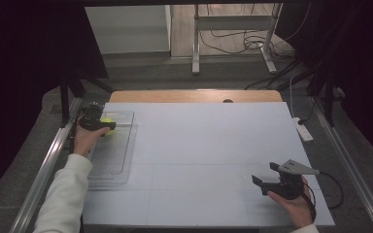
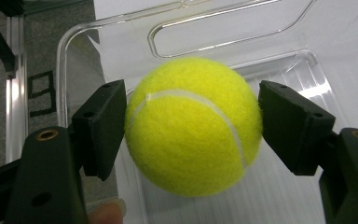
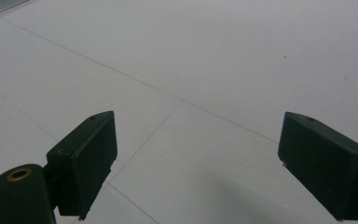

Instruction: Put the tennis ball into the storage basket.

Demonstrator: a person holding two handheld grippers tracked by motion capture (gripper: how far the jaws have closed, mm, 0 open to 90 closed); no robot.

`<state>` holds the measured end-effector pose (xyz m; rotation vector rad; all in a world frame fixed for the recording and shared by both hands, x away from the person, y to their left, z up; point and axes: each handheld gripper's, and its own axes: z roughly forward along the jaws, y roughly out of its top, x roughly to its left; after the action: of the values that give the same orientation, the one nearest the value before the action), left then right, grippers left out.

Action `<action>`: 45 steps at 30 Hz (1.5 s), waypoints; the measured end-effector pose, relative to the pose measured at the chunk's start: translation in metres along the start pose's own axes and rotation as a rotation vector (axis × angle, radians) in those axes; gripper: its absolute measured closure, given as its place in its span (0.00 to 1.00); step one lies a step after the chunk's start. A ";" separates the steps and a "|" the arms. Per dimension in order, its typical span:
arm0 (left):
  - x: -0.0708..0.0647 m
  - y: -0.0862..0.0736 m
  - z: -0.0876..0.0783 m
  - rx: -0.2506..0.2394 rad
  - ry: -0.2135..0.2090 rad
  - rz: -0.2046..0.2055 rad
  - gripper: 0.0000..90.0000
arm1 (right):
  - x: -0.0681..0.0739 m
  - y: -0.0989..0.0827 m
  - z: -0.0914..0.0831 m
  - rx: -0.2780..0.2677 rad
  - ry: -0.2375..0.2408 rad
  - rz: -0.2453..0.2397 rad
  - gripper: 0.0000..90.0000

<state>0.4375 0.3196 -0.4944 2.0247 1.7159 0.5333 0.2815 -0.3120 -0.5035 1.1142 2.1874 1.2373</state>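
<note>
Dark curtains are closing in a dim room around a pale grey-white surface (image 1: 209, 160), which is filling the middle of the high view, with a wooden edge showing along its far side and a white power strip (image 1: 303, 130) lying at its right margin. At the left of the frame a clear, shallow plastic tray (image 1: 126, 160) is sitting on the surface, and the left claw (image 1: 108, 125) is holding a fuzzy yellow-green tennis ball (image 1: 107, 122) over the tray's far end, toward the upper left of the frame. In the left gripper view the ball (image 2: 193, 126) is sitting squarely between the two black pads, which are pressing on its opposite sides across its widest part, with the tray's transparent rim (image 2: 63, 70) and ribbed floor showing behind it; whether the ball is resting on the tray floor or hanging just above it is hard to tell. The right claw (image 1: 266, 174) is waiting at the lower right of the high view, its jaws spread wide with nothing between them, above bare surface. The ball is looking light and springy, its felt giving good friction, so a moderate pinch across the middle is probably serving best; a grip off-centre is likely to let the round body squirt out, and once released it may well bounce or roll.
</note>
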 end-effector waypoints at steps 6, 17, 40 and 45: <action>0.000 -0.001 0.002 0.014 0.007 0.009 0.30 | 0.000 0.000 0.000 0.001 0.000 0.000 0.13; -0.003 0.000 0.005 0.024 0.017 0.024 0.29 | 0.000 0.000 0.000 0.001 0.001 -0.002 0.13; -0.003 0.002 -0.011 -0.091 -0.029 0.004 0.18 | 0.000 0.000 0.000 0.002 0.002 -0.002 0.13; -0.005 0.003 -0.021 -0.138 -0.054 0.014 0.18 | 0.000 0.000 0.000 0.001 0.001 -0.003 0.13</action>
<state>0.4275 0.3155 -0.4755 1.9377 1.5898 0.5804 0.2817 -0.3120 -0.5037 1.1106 2.1901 1.2364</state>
